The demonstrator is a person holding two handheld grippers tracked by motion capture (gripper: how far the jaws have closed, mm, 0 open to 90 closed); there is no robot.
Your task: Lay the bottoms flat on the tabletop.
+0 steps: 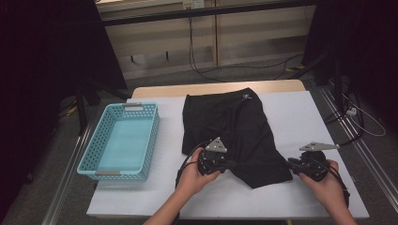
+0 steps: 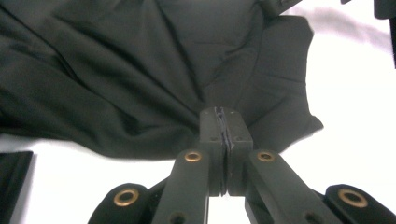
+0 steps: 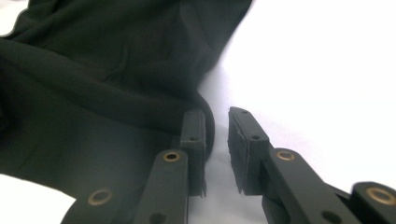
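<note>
Black garment (image 1: 233,131) lay spread on the white table cover (image 1: 300,117), w/ the turquoise basket (image 1: 123,140) just beside it on the person's left, not touching. High view: garment ran from the far table edge toward the person, small light logo (image 1: 245,97) near its far end; near hem sat between the two grippers. Left gripper (image 1: 231,164) was at the garment's near-left hem, left hand (image 1: 195,176) wrapped round its body; right gripper (image 1: 290,163) was at the garment's near-right corner, held by the right hand (image 1: 326,180). From this ht the jaw gaps couldn't be read on either tool. Left gripper view settled the first: left gripper (image 2: 226,128) had its jaws pressed together, a thin fold of garment (image 2: 140,84) pinched in the seam, cloth puckering toward the tips. Right gripper view settled the second: right gripper (image 3: 217,135) had jaws standing apart w/ a narrow gap; one pad lay against the garment's (image 3: 102,84) rolled edge, the other stood clear over bare white cover (image 3: 327,70); no cloth clamped. Basket, logo and hands appeared in the high view; cloth creases and pad contact were legible in the gripper views.
</note>
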